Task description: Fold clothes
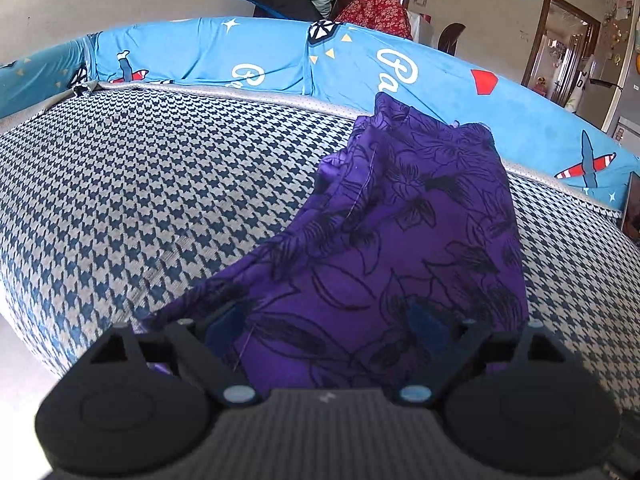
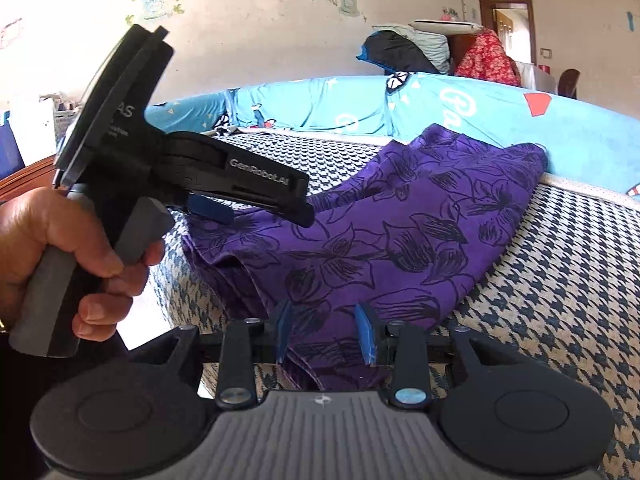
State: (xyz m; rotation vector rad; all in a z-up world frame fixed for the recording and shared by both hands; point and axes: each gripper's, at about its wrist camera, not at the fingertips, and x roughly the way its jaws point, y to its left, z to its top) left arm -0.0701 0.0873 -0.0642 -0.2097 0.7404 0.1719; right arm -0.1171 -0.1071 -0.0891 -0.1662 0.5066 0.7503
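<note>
A purple garment (image 1: pixel 400 240) with a black flower print lies crumpled on the houndstooth bed cover (image 1: pixel 160 184). It runs from the near edge of the bed to the blue bolster. My left gripper (image 1: pixel 324 328) is open wide, and the garment's near hem lies between its blue pads (image 1: pixel 224 328). The right wrist view shows the same garment (image 2: pixel 400 232), with my right gripper (image 2: pixel 325 334) open at its near corner. Its blue pads (image 2: pixel 366 334) stand either side of the cloth with a gap. A hand (image 2: pixel 60 248) holds the left gripper (image 2: pixel 260 208) over the garment's left edge.
A light blue printed bolster (image 1: pixel 280 60) curves along the far side of the bed. Behind it sit piled pillows and a red flowered cloth (image 1: pixel 376 8). A doorway (image 1: pixel 560 48) is at the right. The bed's near edge (image 2: pixel 176 280) drops to a pale floor.
</note>
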